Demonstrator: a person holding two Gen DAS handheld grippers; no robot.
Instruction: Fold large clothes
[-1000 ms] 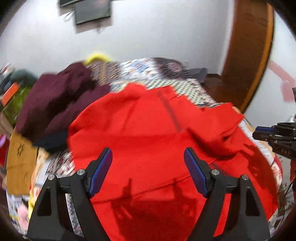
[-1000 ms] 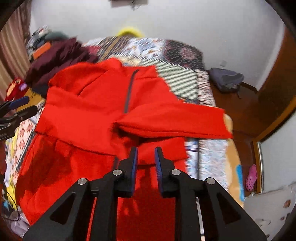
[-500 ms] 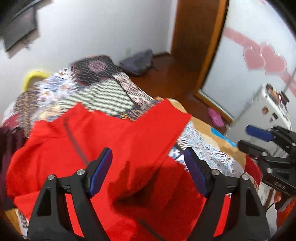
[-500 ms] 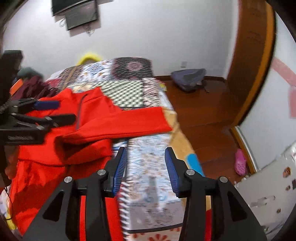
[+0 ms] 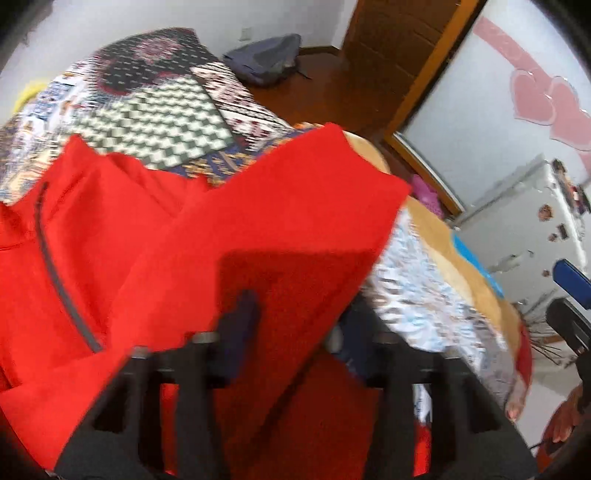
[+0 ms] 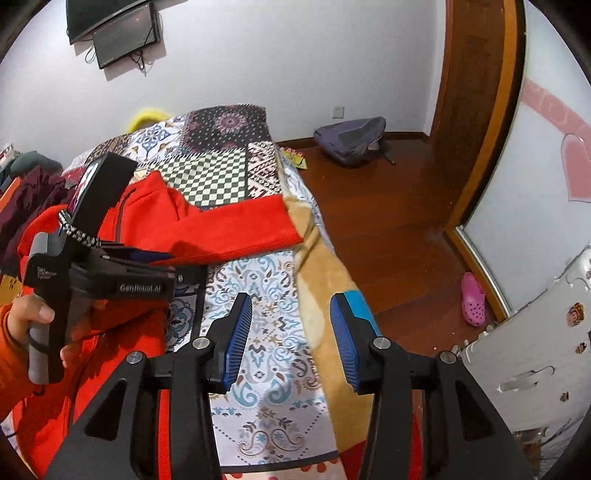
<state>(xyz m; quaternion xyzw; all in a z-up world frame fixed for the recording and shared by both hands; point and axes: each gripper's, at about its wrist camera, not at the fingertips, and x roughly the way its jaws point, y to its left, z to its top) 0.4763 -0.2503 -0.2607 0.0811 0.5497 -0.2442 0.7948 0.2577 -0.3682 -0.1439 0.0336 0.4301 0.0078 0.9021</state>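
Left gripper point(image 5: 291, 328): jaws just closing on red jacket sleeve point(image 5: 288, 221); pinch looks made, blur hides contact. Carry sleeve across jacket body point(image 5: 85, 229), keep cuff flat. Right gripper point(image 6: 291, 332): jaws part open, just widened, empty above patchwork bedspread point(image 6: 258, 295). Jacket lies on bed. Wooden floor point(image 6: 388, 229), backpack point(image 6: 351, 140), wall screen point(image 6: 110, 26).

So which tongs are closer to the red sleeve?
Left. The left tongs are closed on the red sleeve. The right tongs hang open over the patterned blanket, beside the sleeve, holding nothing.
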